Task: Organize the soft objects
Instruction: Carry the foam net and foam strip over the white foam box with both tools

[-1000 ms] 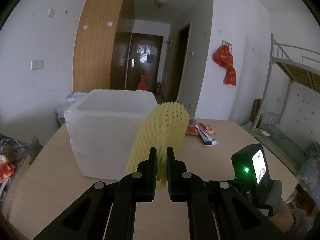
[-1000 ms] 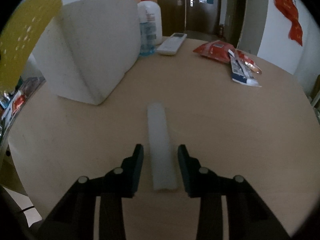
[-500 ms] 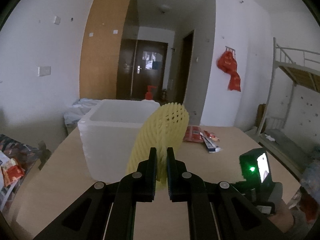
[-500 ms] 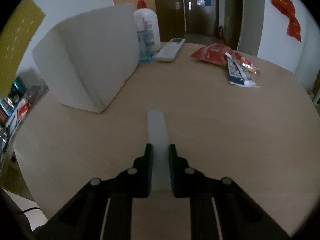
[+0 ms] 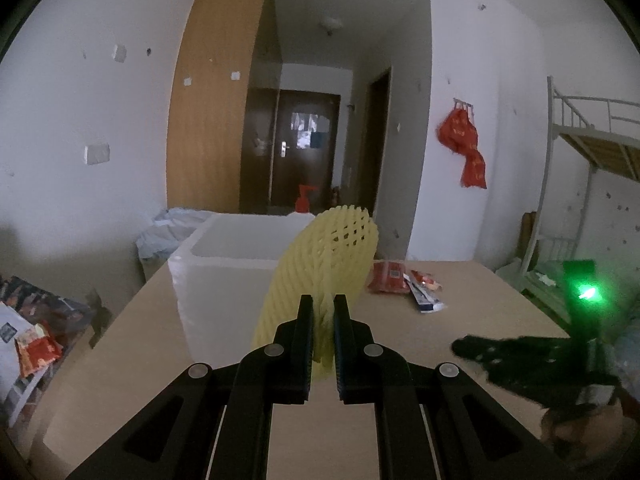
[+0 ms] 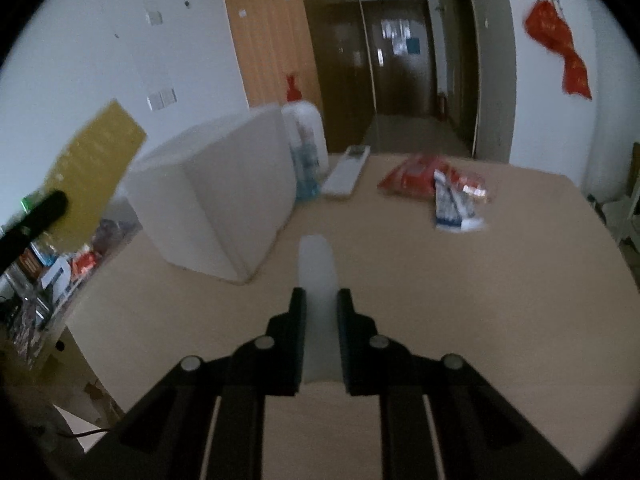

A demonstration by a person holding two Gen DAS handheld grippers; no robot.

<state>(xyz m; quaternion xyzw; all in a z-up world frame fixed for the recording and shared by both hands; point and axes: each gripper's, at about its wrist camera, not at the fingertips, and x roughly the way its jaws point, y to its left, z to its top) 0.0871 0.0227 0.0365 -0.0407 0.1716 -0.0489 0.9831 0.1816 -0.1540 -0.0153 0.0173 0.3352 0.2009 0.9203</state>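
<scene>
Tools clamp: left tool on yellow foam net, right tool on white foam strip.

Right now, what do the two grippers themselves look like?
Both are matte black plastic. The left gripper and the right gripper each have two flat, straight fingers on angular linkage arms joined by round silver pivot pins. A green light glows on the right unit, seen from the left wrist camera.

We see bare table ahead and right of the foam box. Bottle and remote crowd the box's far side; snack packets block the far middle.
</scene>
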